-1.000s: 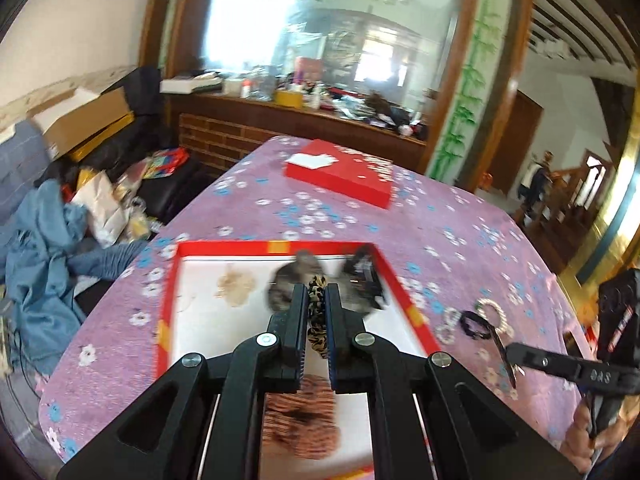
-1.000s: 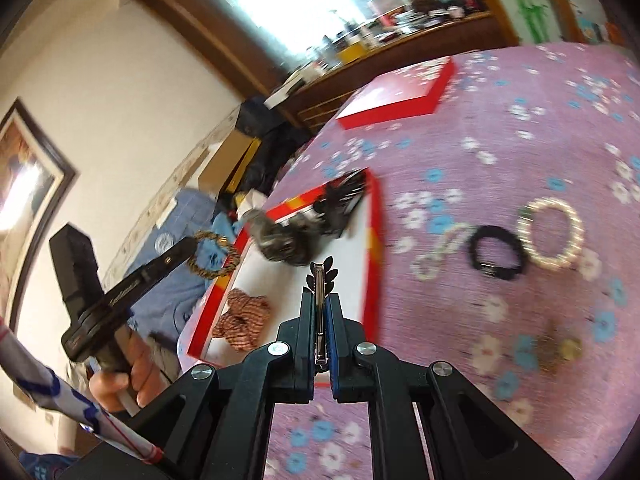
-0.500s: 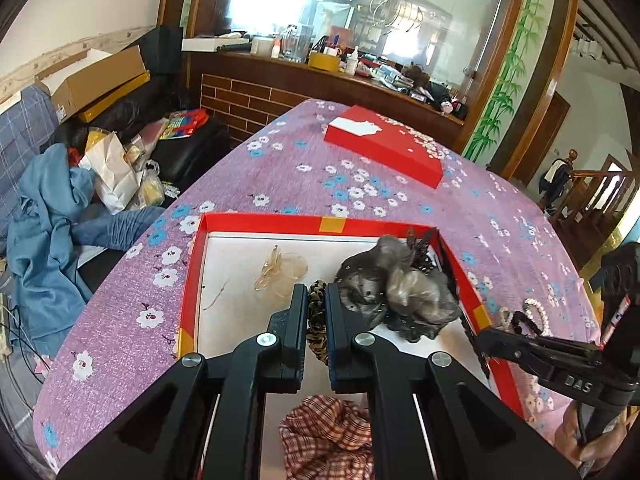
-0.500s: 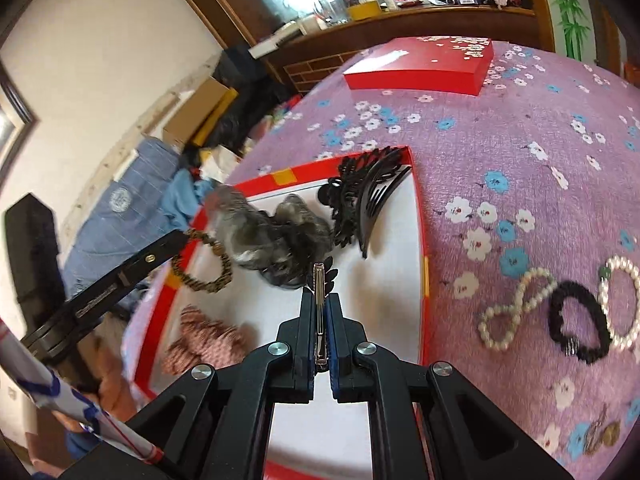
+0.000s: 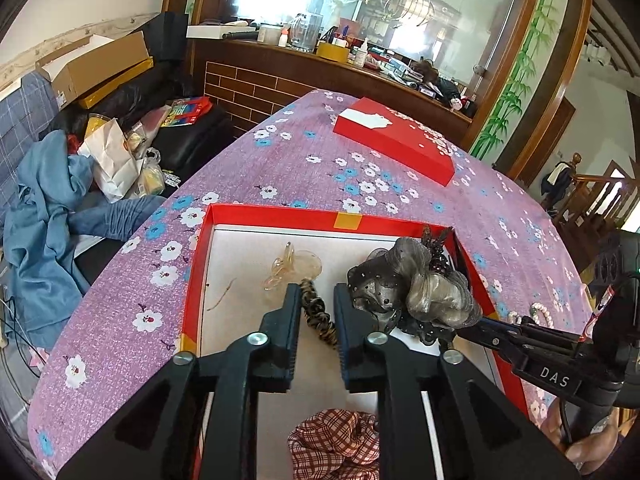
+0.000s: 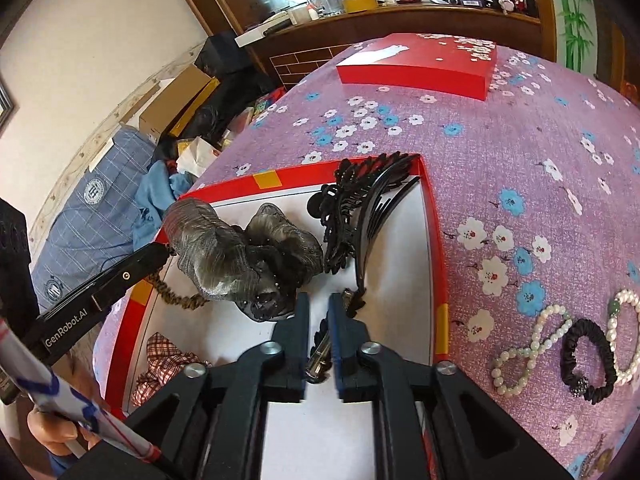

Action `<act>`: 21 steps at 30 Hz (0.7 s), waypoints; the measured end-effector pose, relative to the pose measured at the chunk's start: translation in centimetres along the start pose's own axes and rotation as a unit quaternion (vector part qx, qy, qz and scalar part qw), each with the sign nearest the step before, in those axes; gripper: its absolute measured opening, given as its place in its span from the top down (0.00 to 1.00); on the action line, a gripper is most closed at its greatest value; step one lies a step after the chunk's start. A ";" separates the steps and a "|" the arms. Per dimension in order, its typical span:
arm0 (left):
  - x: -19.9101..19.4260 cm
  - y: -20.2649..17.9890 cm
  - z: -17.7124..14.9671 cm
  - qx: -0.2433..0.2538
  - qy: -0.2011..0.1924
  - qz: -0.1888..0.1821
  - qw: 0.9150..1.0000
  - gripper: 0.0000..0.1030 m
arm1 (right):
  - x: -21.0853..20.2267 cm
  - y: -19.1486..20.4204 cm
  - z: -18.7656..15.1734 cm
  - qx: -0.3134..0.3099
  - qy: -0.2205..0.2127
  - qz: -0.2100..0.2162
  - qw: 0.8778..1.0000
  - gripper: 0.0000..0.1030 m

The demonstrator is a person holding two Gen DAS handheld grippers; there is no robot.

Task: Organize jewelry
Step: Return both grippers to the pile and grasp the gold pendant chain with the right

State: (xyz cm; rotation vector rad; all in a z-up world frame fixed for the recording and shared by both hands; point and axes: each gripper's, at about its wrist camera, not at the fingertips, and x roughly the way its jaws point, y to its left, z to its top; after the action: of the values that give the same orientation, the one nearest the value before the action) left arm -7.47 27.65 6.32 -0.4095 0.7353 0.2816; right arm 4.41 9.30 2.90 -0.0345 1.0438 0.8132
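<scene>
A red-rimmed tray (image 5: 280,216) with a white floor holds a grey bow hair piece (image 5: 412,284), a plaid scrunchie (image 5: 336,440), a clear clip (image 5: 292,268) and black combs (image 6: 360,204). My left gripper (image 5: 317,300) is open; a leopard-print hair tie (image 5: 318,314) lies between its fingers on the tray floor. My right gripper (image 6: 318,306) is open over the tray; a black leaf hair clip (image 6: 320,344) lies loose between its fingers. Pearl bracelets (image 6: 528,344) and a black bracelet (image 6: 584,356) lie on the purple cloth to the right.
A red box lid (image 5: 396,144) lies at the table's far end. The floral purple cloth (image 6: 520,152) covers the table. Clothes, bags and cartons (image 5: 80,152) pile up beyond the left edge. A small gold trinket (image 6: 596,456) lies near the front right.
Both grippers have opened: the left let go of the leopard hair tie onto the tray floor, and the right let go of the black leaf clip. Both have lowered into the tray.
</scene>
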 end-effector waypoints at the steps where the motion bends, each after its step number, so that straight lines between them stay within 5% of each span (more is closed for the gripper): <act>1: -0.3 0.0 0.0 0.001 -0.004 0.000 1.000 0.78 | -0.3 -0.2 -0.1 0.004 -0.003 0.005 1.000 0.78; 6: -2.1 -0.7 0.1 0.008 -0.024 -0.009 1.000 0.75 | -3.8 -0.5 -0.6 0.006 -0.033 0.033 0.999 0.74; 10: -3.5 -2.2 -0.1 0.023 -0.034 -0.021 0.999 0.75 | -7.9 -2.4 -1.9 0.034 -0.081 0.038 0.995 0.50; 21: -5.2 -10.0 -1.9 0.099 -0.032 -0.065 0.992 0.71 | -18.0 -14.7 -6.6 0.201 -0.184 0.071 0.960 0.49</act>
State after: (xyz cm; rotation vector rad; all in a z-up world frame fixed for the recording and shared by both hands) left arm -8.42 17.36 11.28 -0.2570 0.6634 0.0964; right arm 3.98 -14.22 8.37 0.5254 0.8445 0.6893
